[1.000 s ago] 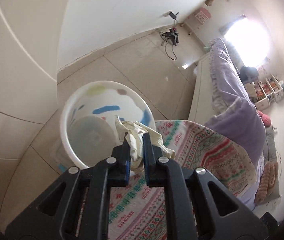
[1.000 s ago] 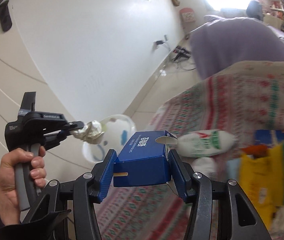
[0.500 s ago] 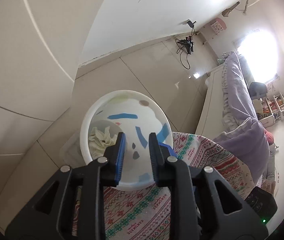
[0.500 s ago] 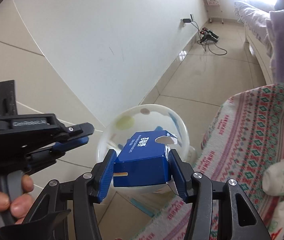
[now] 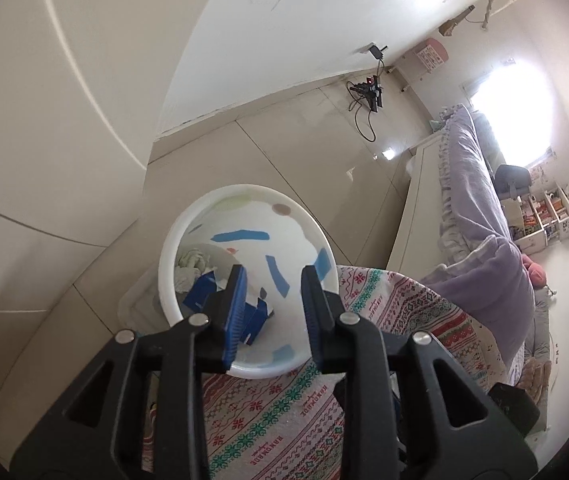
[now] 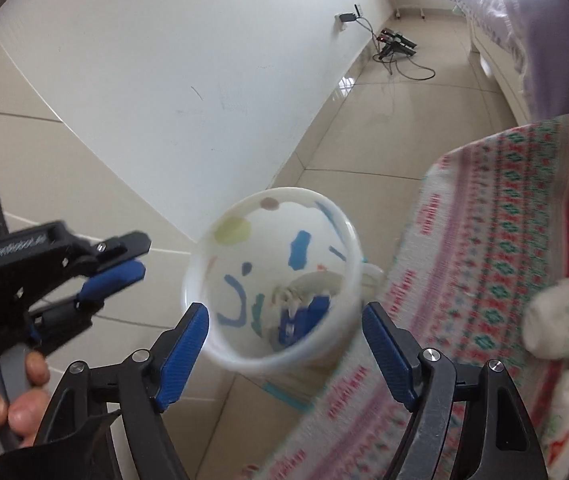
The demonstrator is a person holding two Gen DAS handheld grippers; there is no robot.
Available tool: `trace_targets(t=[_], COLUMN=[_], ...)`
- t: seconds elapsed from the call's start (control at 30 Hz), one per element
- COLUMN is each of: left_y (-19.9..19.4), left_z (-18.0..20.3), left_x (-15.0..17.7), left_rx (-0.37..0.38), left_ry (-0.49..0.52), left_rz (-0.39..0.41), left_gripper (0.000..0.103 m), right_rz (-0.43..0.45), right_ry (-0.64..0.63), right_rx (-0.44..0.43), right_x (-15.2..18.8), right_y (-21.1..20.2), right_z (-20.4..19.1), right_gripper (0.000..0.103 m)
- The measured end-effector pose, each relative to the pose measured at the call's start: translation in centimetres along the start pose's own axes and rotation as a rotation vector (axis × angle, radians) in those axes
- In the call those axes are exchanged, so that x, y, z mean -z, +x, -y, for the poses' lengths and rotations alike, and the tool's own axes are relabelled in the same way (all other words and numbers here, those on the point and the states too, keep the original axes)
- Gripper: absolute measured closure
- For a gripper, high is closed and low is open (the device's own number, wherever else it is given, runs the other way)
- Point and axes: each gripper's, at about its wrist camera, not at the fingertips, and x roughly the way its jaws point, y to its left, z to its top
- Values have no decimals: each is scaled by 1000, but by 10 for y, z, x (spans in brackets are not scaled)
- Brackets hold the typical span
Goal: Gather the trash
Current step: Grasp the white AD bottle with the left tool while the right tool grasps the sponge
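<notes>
1. Left gripper (image 5: 272, 294): jaws parted, holding nothing, poised above the white bin (image 5: 188, 224).
2. Right gripper (image 6: 284, 332): jaws spread wide, empty.
3. Below and between both jaws, inside the bin: blue box (image 5: 200, 294) beside crumpled paper (image 5: 192, 260).

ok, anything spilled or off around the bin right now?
Nothing stands out. The blue box and crumpled paper lie inside the white bin, none on the floor around it. Both the left gripper and right gripper are open and empty.

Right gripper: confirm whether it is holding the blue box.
No. The right gripper is open and empty; the blue box lies inside the white bin beside crumpled paper.
</notes>
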Motion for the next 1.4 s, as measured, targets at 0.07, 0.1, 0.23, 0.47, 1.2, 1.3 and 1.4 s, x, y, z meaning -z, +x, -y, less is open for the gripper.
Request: trace_targets(t=[0.07, 0.1, 0.23, 0.47, 1.2, 1.3, 1.4], left_y=[4, 6, 14, 31, 88, 93, 91], left_z=[15, 21, 63, 123, 176, 178, 181], left_x=[7, 10, 36, 100, 225, 236, 241], left_rx=[24, 33, 58, 91, -46, -33, -7], left_ry=[56, 79, 228, 456, 728, 737, 739], left_rz=[-25, -40, -78, -184, -372, -387, -388], left_gripper=[58, 55, 53, 47, 47, 59, 59], right_rz=[7, 18, 55, 162, 118, 107, 108], right_ry=[-3, -10, 27, 108, 244, 240, 241], right_rx=[19, 40, 118, 273, 333, 349, 360], right_x=[6, 10, 21, 36, 77, 76, 76], right_y=[-22, -40, -104, -198, -208, -201, -203], right_z=[8, 15, 47, 116, 215, 216, 217], right_gripper=[22, 22, 22, 20, 19, 19, 19])
